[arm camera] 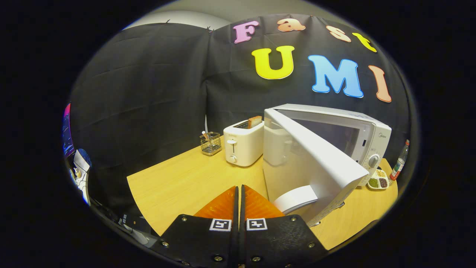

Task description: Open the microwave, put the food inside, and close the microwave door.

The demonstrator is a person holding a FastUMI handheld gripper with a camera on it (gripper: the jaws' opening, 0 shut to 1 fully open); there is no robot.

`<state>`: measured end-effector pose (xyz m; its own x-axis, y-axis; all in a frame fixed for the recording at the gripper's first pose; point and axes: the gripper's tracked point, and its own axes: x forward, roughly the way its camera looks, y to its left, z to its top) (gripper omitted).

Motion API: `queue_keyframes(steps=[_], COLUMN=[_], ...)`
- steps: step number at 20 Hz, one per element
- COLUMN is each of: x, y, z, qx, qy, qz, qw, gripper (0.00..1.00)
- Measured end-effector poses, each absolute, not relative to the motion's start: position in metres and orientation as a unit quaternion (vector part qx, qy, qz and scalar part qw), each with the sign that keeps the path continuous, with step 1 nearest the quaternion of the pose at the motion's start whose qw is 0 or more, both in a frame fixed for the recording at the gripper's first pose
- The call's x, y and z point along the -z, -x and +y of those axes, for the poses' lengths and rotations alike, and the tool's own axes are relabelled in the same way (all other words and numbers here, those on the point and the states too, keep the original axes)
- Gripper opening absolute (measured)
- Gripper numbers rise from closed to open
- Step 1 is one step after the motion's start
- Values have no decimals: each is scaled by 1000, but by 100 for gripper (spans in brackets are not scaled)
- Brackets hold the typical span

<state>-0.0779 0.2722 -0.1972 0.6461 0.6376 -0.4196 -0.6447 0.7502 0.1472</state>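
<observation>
surface: light wooden surface carrying everything.
microwave: white boxy microwave, door swung open just ahead of fingers.
toaster: cream toaster, left of microwave.
hand-held gripper: hand-held gripper pressed together, empty.
food: cannot tell.

Table: pale wood-grain top, smooth, satin. Microwave: glossy white shell; open door mirror-smooth, reflecting. Toaster: smooth cream plastic. Utensil holder: wire mesh metal. Booth wall: matt, creased black cloth.
</observation>
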Motion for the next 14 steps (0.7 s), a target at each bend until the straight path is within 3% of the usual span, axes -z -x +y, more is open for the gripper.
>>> queue_keyframes(steps=[14], x=[218], y=[-11], z=[186], qx=[-252], qy=[3], qz=[237], qw=[938], gripper=[1])
